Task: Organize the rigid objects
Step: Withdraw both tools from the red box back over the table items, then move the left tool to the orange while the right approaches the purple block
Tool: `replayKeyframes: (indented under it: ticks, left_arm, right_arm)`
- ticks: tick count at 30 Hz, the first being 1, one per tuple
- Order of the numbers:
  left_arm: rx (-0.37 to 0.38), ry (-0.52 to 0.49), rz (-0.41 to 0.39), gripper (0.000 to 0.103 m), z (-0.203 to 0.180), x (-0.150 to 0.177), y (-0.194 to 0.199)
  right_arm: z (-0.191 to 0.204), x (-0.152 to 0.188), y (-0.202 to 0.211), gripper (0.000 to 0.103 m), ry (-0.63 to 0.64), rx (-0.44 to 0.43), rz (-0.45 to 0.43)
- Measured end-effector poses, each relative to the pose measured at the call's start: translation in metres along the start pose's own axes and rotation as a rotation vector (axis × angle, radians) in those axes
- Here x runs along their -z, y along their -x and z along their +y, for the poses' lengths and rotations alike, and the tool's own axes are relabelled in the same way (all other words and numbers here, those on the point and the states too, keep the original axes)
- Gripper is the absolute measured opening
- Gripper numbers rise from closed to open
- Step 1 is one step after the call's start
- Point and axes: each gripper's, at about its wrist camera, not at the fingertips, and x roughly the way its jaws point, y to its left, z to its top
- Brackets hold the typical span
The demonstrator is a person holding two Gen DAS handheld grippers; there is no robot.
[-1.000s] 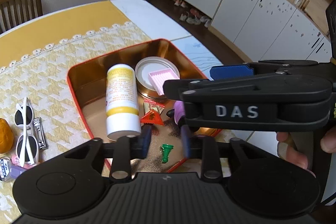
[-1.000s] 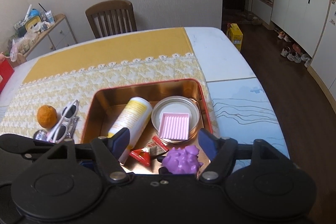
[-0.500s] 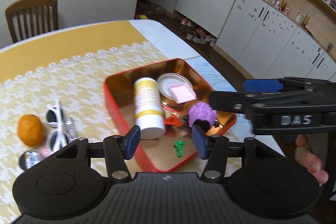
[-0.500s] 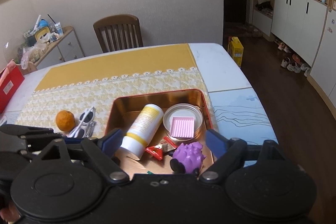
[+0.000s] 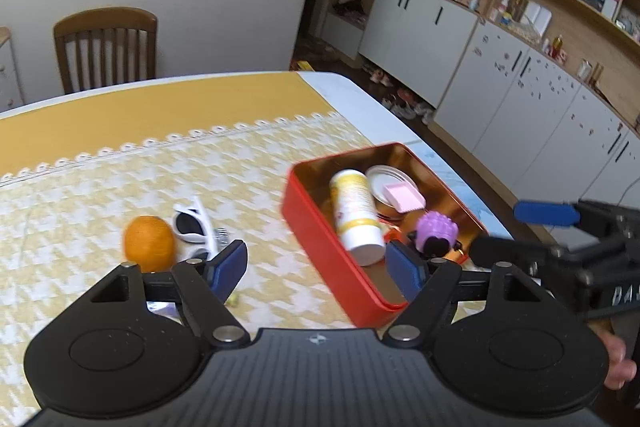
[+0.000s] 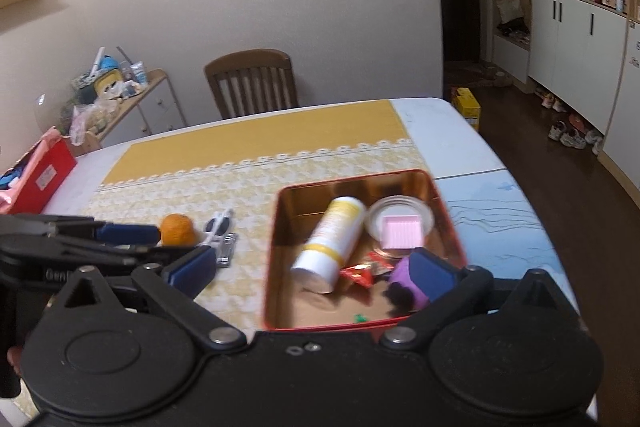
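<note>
A red tin (image 6: 272,267) with a gold inside sits on the yellow patterned cloth. It holds a white-and-yellow bottle (image 6: 332,243) lying on its side, a round lid (image 6: 416,211) with a pink ridged piece (image 6: 400,231), a red wrapper (image 6: 360,273), a purple spiky ball (image 6: 400,277) and a small green piece (image 6: 361,317). My right gripper (image 6: 312,273) hovers before the tin's near wall, jaws opening, nothing between them. My left gripper (image 5: 318,267) hangs over the tin's (image 5: 332,251) left wall, jaws opening and empty. An orange (image 5: 149,237) and white sunglasses (image 5: 192,223) lie left of the tin.
A nail clipper (image 6: 226,249) lies beside the sunglasses. A wooden chair (image 6: 252,83) stands at the table's far side. A red box (image 6: 40,179) sits at the far left edge. The table edge (image 6: 516,195) runs just right of the tin, with floor and white cabinets beyond.
Both grippers have drawn back and upward from the tin while their jaws widened. The purple ball and green piece stay in the tin. The left wrist view has swung leftward.
</note>
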Motion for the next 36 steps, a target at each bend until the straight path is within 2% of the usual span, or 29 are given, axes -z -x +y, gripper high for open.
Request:
replayKeyframes:
  ticks: [3,9,17,25,36]
  left_arm:
    - [-0.014,0.014,-0.02,0.082,0.014,0.001,0.009]
    - [-0.04,0.011,-0.038,0.082,0.044,0.006,0.02]
    - [-0.066,0.035,-0.05,0.082,0.085,0.007,0.023]
    - [-0.129,0.055,-0.062,0.082,0.121,0.002,0.011]
    - [-0.14,0.043,-0.015,0.082,0.139,0.002,-0.025]
  right_arm:
    - [0.019,0.003,-0.002,0.103,0.014,-0.021,0.006]
    - [0.055,0.009,-0.013,0.103,0.04,-0.057,0.023]
    - [0.098,0.018,-0.041,0.103,0.077,-0.062,0.069]
    - [0.123,0.022,-0.072,0.103,0.082,-0.036,0.099]
    - [0.146,0.035,-0.12,0.101,0.115,-0.024,0.152]
